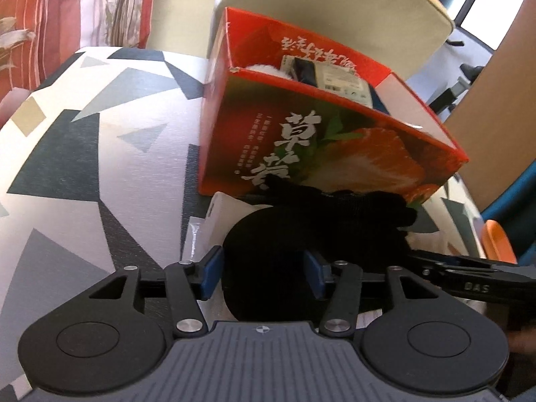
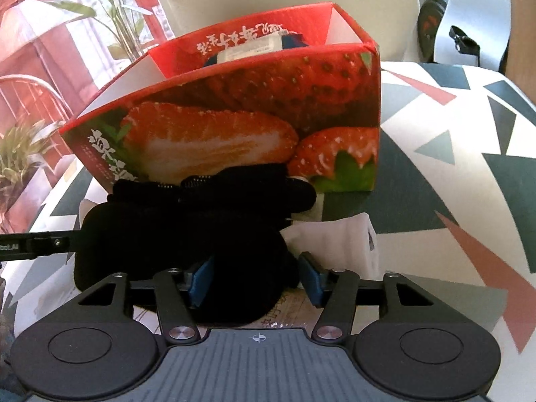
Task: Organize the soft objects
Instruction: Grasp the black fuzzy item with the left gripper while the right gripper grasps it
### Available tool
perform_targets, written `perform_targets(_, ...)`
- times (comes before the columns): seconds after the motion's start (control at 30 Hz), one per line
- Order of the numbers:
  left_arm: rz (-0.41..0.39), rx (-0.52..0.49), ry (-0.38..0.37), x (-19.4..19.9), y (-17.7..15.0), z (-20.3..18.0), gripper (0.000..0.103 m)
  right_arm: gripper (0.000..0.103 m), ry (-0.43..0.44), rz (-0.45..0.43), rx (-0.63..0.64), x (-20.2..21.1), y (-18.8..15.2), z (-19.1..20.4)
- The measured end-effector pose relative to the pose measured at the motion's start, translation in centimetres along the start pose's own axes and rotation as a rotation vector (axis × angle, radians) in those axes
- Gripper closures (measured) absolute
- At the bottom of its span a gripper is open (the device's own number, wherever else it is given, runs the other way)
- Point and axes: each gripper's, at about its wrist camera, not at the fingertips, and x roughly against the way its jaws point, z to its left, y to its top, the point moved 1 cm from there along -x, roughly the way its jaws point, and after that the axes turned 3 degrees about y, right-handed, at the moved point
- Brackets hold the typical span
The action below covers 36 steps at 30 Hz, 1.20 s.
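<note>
A black soft item with padded rounds and a strap (image 1: 301,234) lies in front of a red strawberry box (image 1: 335,134), also in the right wrist view (image 2: 187,221). My left gripper (image 1: 263,273) is shut on one padded round of it. My right gripper (image 2: 254,279) is shut on its other end. The box (image 2: 268,107) is open on top and holds a white fluffy thing (image 1: 264,68) and a flat packet (image 1: 335,80). Each gripper's arm shows at the edge of the other's view.
White packets (image 2: 338,244) lie on the table under and beside the black item. The tablecloth (image 1: 100,167) has grey and dark triangles. A beige chair (image 1: 335,6) stands behind the box. An orange object (image 1: 497,241) sits at the right edge.
</note>
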Motion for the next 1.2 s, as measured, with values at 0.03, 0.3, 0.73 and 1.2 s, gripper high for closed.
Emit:
perform_targets(0.03,-0.002,0.004,-0.006,0.1,-0.1,0.0,0.049,0.049,0.002,0.001,0.0,-0.1,0.0,0.0)
perform_targets(0.3,0.037,0.042,0.004,-1.0,-0.8,0.7,0.048,0.048,0.012,-0.001,0.004,-0.4,-0.1,0.0)
perform_targets(0.73,0.05,0.009,0.001,-1.5,-1.0,0.6,0.048,0.048,0.017,-0.002,-0.001,-0.2,-0.3,0.0)
perform_targets(1.2,0.031,-0.025,0.01,-1.2,-1.0,0.1,0.051,0.051,0.039,-0.004,-0.001,0.0,-0.2,0.2)
